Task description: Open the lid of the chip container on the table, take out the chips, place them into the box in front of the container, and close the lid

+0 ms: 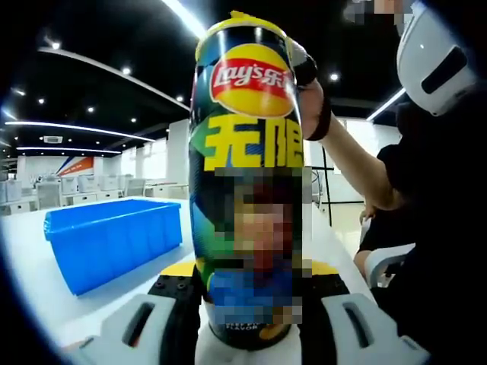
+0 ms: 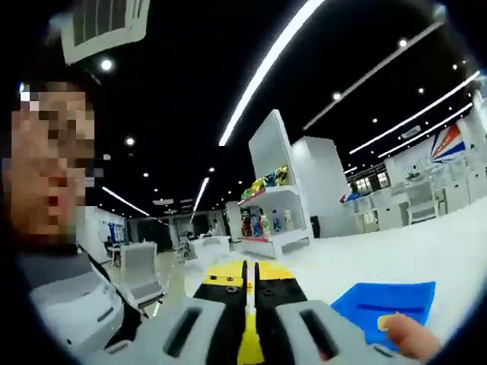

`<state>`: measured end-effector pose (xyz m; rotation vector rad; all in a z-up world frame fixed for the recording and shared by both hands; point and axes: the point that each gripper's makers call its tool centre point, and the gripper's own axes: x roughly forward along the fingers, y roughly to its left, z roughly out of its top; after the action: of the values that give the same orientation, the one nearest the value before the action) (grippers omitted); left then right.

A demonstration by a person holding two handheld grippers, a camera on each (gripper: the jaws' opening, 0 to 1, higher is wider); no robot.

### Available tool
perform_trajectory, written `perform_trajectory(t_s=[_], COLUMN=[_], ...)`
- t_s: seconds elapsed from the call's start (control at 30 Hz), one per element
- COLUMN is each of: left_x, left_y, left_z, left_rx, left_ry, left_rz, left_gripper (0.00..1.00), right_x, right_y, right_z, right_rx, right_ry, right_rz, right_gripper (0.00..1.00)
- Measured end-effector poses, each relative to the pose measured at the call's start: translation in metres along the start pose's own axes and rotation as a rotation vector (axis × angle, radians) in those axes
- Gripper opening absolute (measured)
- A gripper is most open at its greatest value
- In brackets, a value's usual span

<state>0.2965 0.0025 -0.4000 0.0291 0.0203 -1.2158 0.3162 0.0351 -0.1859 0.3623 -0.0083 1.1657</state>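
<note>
A tall Lay's chip canister (image 1: 247,114) stands upright between the jaws of my left gripper (image 1: 251,275), which is shut on its lower body. Its yellow lid (image 1: 237,17) sits tilted on top. My right gripper (image 1: 306,72) reaches in from the right, its dark jaws at the canister's top rim. In the right gripper view, my right gripper (image 2: 247,275) is shut on a thin yellow edge, apparently the lid (image 2: 249,341). The blue box (image 1: 114,242) lies on the white table (image 1: 46,300) left of the canister; the same blue box (image 2: 388,300) lies low on the right.
A person in dark clothes (image 1: 434,228) stands close on the right, forearm (image 1: 346,156) raised toward the canister. A fingertip (image 2: 411,336) shows beside the box. A grey chair (image 2: 141,275) and a shelf of goods (image 2: 266,217) stand beyond the table.
</note>
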Motion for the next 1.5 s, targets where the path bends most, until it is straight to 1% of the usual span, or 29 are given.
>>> perform_trajectory(t_s=[0.03, 0.07, 0.1, 0.13, 0.17, 0.2, 0.23, 0.27, 0.37, 0.47, 0.5, 0.53, 0.57, 0.63, 0.73, 0.87, 0.97, 1.0, 1.03, 1.1, 1.13, 1.17, 1.2, 1.23, 1.27, 1.3, 1.33, 1.4, 1.5], left_x=[0.0, 0.0, 0.0, 0.0, 0.0, 0.0, 0.0, 0.0, 0.0, 0.0, 0.0, 0.0, 0.0, 0.001, 0.0, 0.0, 0.0, 0.0, 0.0, 0.0, -0.001, -0.002, -0.004, -0.006, -0.01, -0.013, -0.014, -0.015, -0.013], left_y=[0.0, 0.0, 0.0, 0.0, 0.0, 0.0, 0.001, 0.001, 0.001, 0.001, 0.001, 0.001, 0.001, 0.001, 0.001, 0.002, 0.001, 0.001, 0.001, 0.001, 0.001, 0.0, -0.001, -0.001, 0.0, 0.001, 0.001, 0.001, -0.002], left_z=[0.0, 0.0, 0.0, 0.0, 0.0, 0.0, 0.0, 0.0, 0.0, 0.0, 0.0, 0.0, -0.001, 0.0, -0.001, -0.001, -0.001, -0.001, -0.001, -0.001, 0.0, 0.004, 0.016, 0.024, 0.033, 0.036, 0.038, 0.037, 0.035], left_rx=[0.0, 0.0, 0.0, 0.0, -0.001, -0.001, -0.002, -0.003, -0.004, -0.003, -0.003, -0.002, -0.004, -0.005, -0.006, -0.007, -0.004, 0.0, 0.003, 0.017, 0.02, 0.02, -0.006, -0.02, -0.036, -0.05, -0.065, -0.074, -0.065], left_ry=[0.0, 0.0, 0.0, 0.0, 0.0, 0.0, 0.001, 0.001, 0.001, 0.002, 0.002, 0.002, 0.003, 0.003, 0.003, 0.004, 0.004, 0.003, 0.004, 0.011, 0.014, -0.003, -0.07, -0.11, -0.16, -0.18, -0.19, -0.182, -0.174], left_rz=[0.0, 0.0, 0.0, 0.0, 0.0, 0.0, 0.0, 0.0, -0.001, -0.002, -0.002, -0.002, -0.003, -0.003, -0.003, -0.004, -0.003, -0.002, -0.001, 0.003, 0.0, -0.002, -0.01, -0.014, -0.016, -0.019, -0.022, -0.026, -0.033], left_gripper=[0.5, 0.5, 0.5, 0.5, 0.5, 0.5, 0.5, 0.5, 0.5, 0.5, 0.5, 0.5, 0.5, 0.5, 0.5, 0.5, 0.5, 0.5, 0.5, 0.51, 0.51, 0.5, 0.51, 0.51, 0.51, 0.52, 0.52, 0.52, 0.53], right_x=[0.005, 0.008, 0.012, 0.015, 0.017, 0.017, 0.021, 0.02, 0.021, 0.02, 0.019, 0.02, 0.02, 0.012, 0.019, 0.019, 0.019, 0.017, 0.016, 0.013, 0.012, 0.01, 0.002, -0.005, -0.016, -0.022, -0.031, -0.039, -0.041], right_y=[-0.002, -0.002, -0.001, 0.002, 0.006, 0.004, 0.004, 0.005, 0.005, 0.008, 0.01, 0.013, 0.017, 0.02, 0.015, 0.018, 0.017, 0.02, 0.022, 0.018, 0.017, 0.015, 0.009, 0.005, -0.001, -0.003, -0.008, -0.015, -0.019], right_z=[-0.014, -0.023, -0.031, -0.033, -0.043, -0.053, -0.043, -0.049, -0.05, -0.051, -0.052, -0.053, -0.047, -0.048, -0.053, -0.059, -0.051, -0.046, -0.046, -0.041, -0.025, -0.01, 0.015, 0.032, 0.053, 0.063, 0.075, 0.082, 0.081], right_rx=[0.023, 0.021, -0.014, -0.056, -0.094, -0.123, -0.266, -0.304, -0.268, -0.249, -0.264, -0.339, -0.353, -0.337, -0.334, -0.333, -0.297, -0.299, -0.3, -0.31, -0.331, -0.338, -0.329, -0.309, -0.274, -0.252, -0.203, -0.138, -0.114], right_ry=[0.059, 0.097, 0.129, 0.136, 0.179, 0.236, 0.171, 0.198, 0.221, 0.2, 0.195, 0.187, 0.176, 0.195, 0.211, 0.197, 0.13, 0.095, 0.091, 0.071, -0.015, -0.084, -0.195, -0.269, -0.362, -0.408, -0.457, -0.475, -0.448], right_rz=[-0.012, -0.021, -0.024, -0.016, -0.009, -0.032, -0.039, -0.032, -0.038, 0.012, 0.022, 0.048, 0.051, 0.039, 0.042, 0.044, 0.039, 0.071, 0.09, 0.067, 0.057, 0.037, -0.003, -0.022, -0.039, -0.039, -0.041, -0.034, -0.028], right_gripper=[0.0, 0.0, 0.0, 0.0, 0.0, 0.0, 0.0, 0.0, 0.0, 0.0, 0.0, 0.0, 0.0, 0.0, 0.0, 0.01, 0.02, 0.04, 0.08, 0.24, 0.3, 0.34, 0.35, 0.35, 0.38, 0.41, 0.46, 0.63, 0.89])
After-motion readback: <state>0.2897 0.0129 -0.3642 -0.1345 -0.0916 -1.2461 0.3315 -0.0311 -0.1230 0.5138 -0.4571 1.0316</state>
